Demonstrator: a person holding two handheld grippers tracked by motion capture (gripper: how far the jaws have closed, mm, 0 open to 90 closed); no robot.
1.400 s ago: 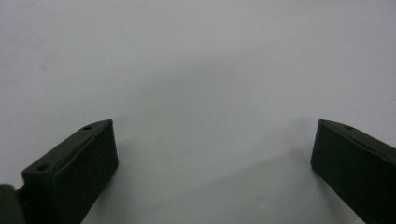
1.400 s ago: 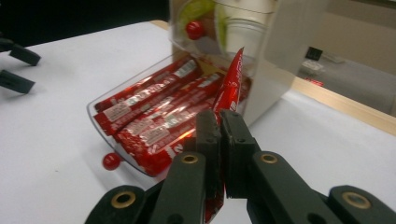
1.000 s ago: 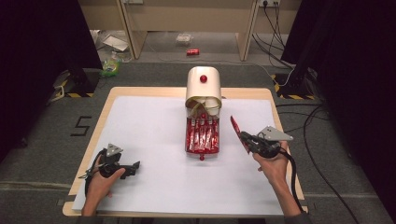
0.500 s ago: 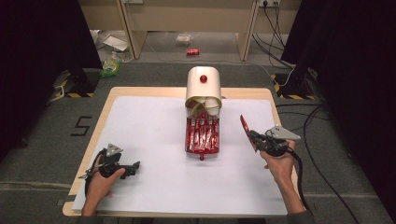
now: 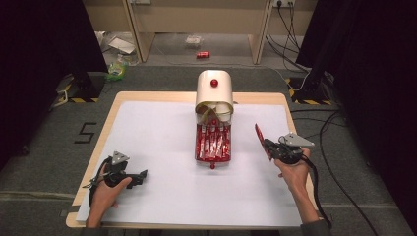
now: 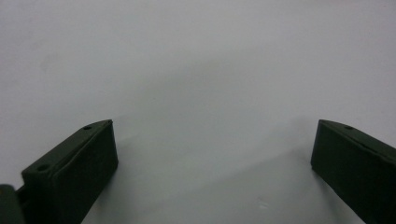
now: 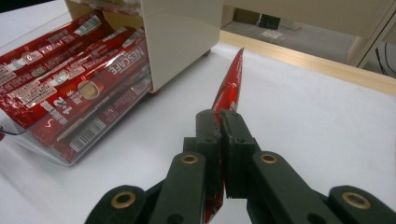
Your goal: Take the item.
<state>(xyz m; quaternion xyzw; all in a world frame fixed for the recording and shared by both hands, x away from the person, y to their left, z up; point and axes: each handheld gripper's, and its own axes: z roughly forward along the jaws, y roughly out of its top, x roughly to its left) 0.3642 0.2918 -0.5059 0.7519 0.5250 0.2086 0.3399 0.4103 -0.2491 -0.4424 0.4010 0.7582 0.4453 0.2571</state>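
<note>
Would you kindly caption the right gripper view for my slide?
Right gripper pinching a red coffee sachet beside a clear drawer of sachets.

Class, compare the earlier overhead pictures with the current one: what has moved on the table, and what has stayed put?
The right gripper, shut on a red sachet, has carried it to the right and slightly nearer the person, away from the clear tray of sachets. Nothing was let go. The left gripper, the tray and the cream dispenser stayed where they were.
</note>
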